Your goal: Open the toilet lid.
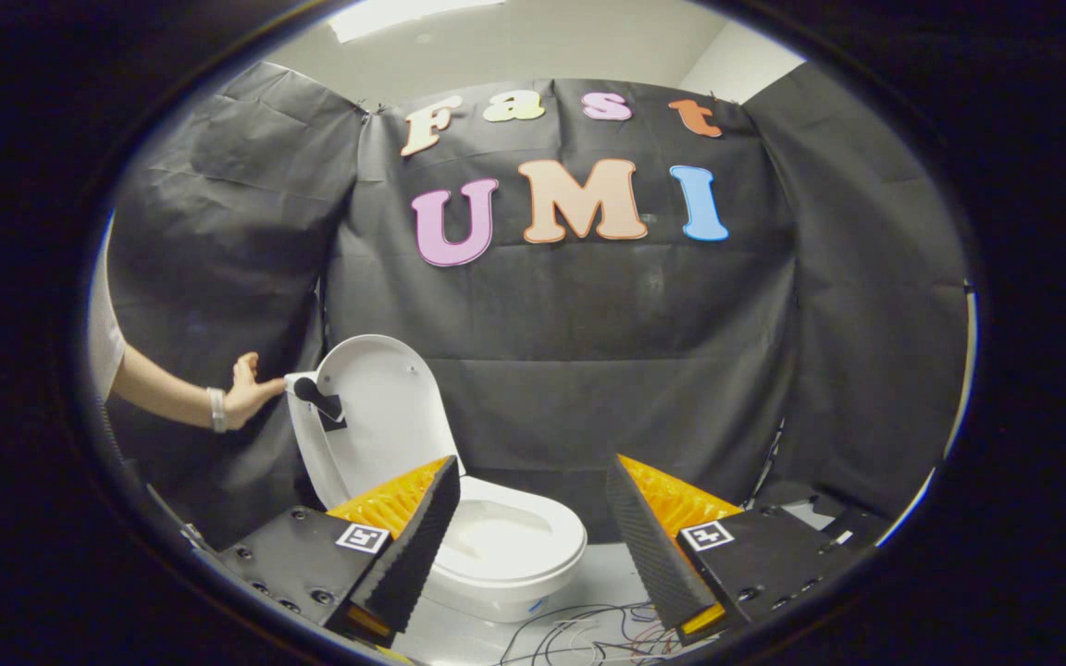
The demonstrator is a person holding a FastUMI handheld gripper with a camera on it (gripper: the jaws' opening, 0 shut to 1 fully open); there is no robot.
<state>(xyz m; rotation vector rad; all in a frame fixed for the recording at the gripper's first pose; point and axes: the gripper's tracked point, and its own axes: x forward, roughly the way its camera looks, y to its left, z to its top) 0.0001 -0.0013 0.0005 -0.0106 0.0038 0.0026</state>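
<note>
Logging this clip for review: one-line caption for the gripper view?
Toilet lid raised above the bowl, a hand at its handle; gripper open, clear of both.

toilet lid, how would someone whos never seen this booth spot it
Find the white toilet on the floor against the black cloth wall, just beyond the open gripper. The lid is the white oval panel standing upright behind the bowl, a hand touching its edge. It alone stands upright; the bowl lies low and open.
</note>
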